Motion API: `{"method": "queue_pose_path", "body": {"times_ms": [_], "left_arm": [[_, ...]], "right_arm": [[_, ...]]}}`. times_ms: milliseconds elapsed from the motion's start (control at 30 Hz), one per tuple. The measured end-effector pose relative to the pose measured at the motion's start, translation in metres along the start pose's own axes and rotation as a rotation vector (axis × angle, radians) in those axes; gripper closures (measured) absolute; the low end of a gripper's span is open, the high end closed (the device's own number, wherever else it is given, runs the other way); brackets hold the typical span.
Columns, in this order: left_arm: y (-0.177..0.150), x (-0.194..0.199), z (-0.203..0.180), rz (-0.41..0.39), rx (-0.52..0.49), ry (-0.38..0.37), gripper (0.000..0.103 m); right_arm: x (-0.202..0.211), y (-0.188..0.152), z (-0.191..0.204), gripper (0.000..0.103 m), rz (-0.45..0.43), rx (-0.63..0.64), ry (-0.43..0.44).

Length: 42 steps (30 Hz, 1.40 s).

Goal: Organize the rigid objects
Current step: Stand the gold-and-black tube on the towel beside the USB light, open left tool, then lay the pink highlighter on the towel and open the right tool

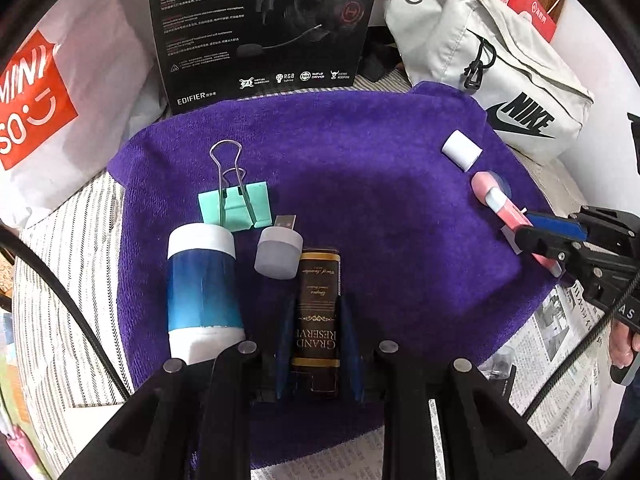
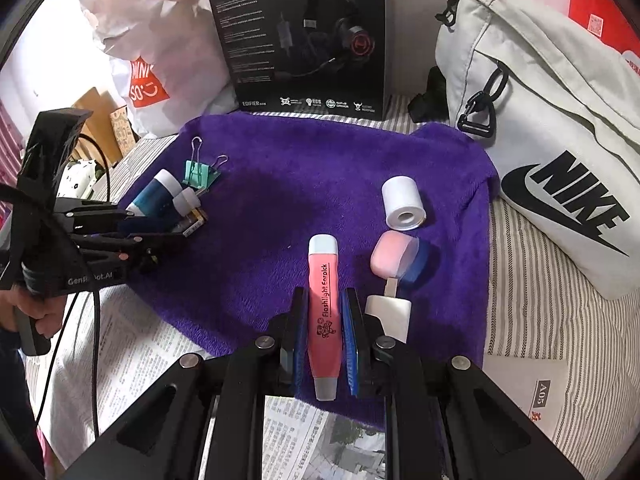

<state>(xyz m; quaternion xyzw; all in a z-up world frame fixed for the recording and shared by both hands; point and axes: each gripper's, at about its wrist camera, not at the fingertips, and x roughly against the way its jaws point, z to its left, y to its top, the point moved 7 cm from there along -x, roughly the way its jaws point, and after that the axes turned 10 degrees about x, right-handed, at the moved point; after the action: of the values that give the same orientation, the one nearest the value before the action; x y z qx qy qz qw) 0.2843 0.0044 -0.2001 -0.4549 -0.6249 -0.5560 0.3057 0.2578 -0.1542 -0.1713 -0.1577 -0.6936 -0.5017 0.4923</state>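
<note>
The left gripper (image 1: 318,332) grips a dark brown box (image 1: 318,312) at the near edge of the purple towel (image 1: 360,184), beside a blue-and-white bottle (image 1: 204,292) and a green binder clip (image 1: 236,204). The right gripper (image 2: 324,332) clamps a pink earpick (image 2: 325,312) on the towel's right side, near a white roll (image 2: 403,202).

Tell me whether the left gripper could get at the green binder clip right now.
Probably not: the left gripper is shut on the brown Grand Reserve box, so it must release first. The binder clip lies uncovered just ahead.
</note>
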Motion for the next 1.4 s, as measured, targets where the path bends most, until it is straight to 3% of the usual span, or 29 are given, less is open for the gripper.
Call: {"method": "queue_pose_path", "body": {"times_ms": [133,267,500,867,1133,1267,1400], "left_arm": [[-0.003,0.002,-0.001,0.006,0.005,0.003,0.078],[-0.010,0.008,-0.001,0.004,0.024,-0.012,0.062],[-0.017,0.038,0.000,-0.045,0.012,0.014,0.046],[-0.029,0.065,0.012,-0.089,0.034,0.040,0.045],[-0.039,0.072,0.022,-0.090,0.059,0.041,0.044],[-0.046,0.074,0.022,-0.095,0.063,0.029,0.044],[-0.057,0.076,0.021,-0.092,0.056,0.022,0.044]], "right_arm": [[-0.004,0.003,-0.002,0.086,0.003,-0.006,-0.004],[-0.009,0.009,-0.003,0.086,0.004,-0.010,-0.012],[-0.026,0.019,-0.005,0.086,0.018,-0.006,-0.039],[-0.055,0.028,-0.007,0.086,0.054,0.017,-0.103],[-0.057,0.028,-0.008,0.086,0.044,0.024,-0.091],[-0.053,0.026,-0.005,0.061,0.033,0.012,-0.022],[-0.036,0.024,-0.007,0.061,0.009,0.012,-0.033]]}}
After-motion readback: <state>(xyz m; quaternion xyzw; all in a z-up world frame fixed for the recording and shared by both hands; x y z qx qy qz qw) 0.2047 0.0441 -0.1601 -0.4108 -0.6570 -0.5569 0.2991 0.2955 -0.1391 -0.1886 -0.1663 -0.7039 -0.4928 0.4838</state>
